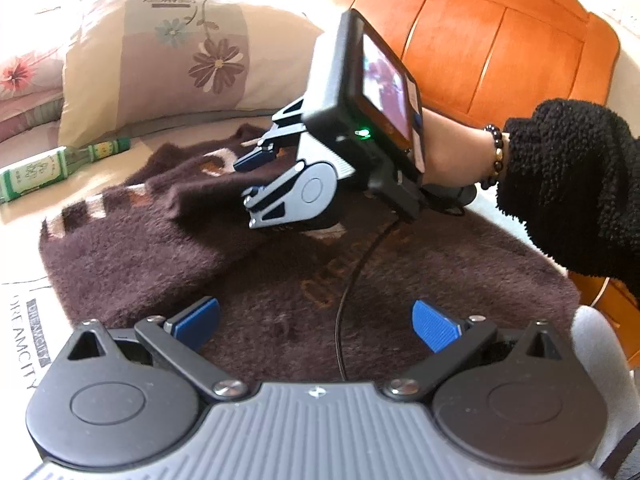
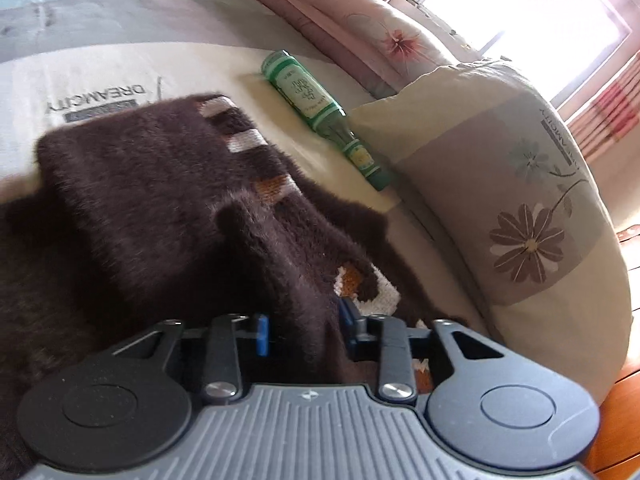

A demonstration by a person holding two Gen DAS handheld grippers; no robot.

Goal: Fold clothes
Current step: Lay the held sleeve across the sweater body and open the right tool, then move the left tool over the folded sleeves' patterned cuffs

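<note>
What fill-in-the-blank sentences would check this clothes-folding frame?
1. The sweater spread on the bed is dark ____.
2. The bottle lying beside the pillow is ____.
3. The left gripper has its jaws wide apart with ____ between its pads.
4. A fold of the ____ lies between the blue pads of the right gripper.

Missing words: brown; green; nothing; sweater

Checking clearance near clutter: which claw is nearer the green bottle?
Right. The right claw is at the sweater's folded sleeve on the far side, a short stretch of sheet from the green bottle. The left claw hovers open over the sweater's near part.
</note>
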